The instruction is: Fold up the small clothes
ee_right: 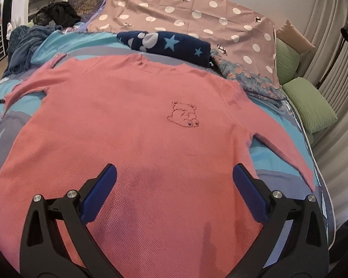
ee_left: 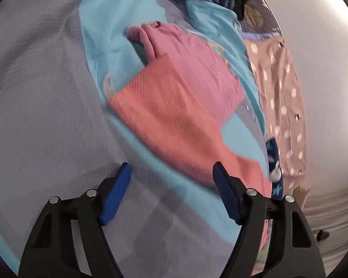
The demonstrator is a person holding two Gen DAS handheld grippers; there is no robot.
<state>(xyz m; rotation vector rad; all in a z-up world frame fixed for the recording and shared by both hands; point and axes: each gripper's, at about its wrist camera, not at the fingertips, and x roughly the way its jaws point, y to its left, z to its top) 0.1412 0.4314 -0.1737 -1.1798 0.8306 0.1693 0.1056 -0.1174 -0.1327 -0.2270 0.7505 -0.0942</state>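
Observation:
A pink long-sleeved knit top (ee_right: 132, 125) with a small bear outline on the chest lies spread flat, front up, on the bed. My right gripper (ee_right: 174, 178) is open and empty, hovering over the top's lower body. In the left wrist view the top's sleeve and side (ee_left: 174, 106) lie across the turquoise and grey bedcover (ee_left: 46, 115), with the cuff bunched at the far end. My left gripper (ee_left: 171, 176) is open and empty, just short of the sleeve's near edge.
A folded navy star-print fleece (ee_right: 169, 44) and a dusty pink polka-dot cloth (ee_right: 185, 16) lie behind the top. A blue floral garment (ee_right: 250, 81) and green pillows (ee_right: 310, 102) are at the right. Dark blue and black clothes (ee_right: 34, 34) are piled at the far left.

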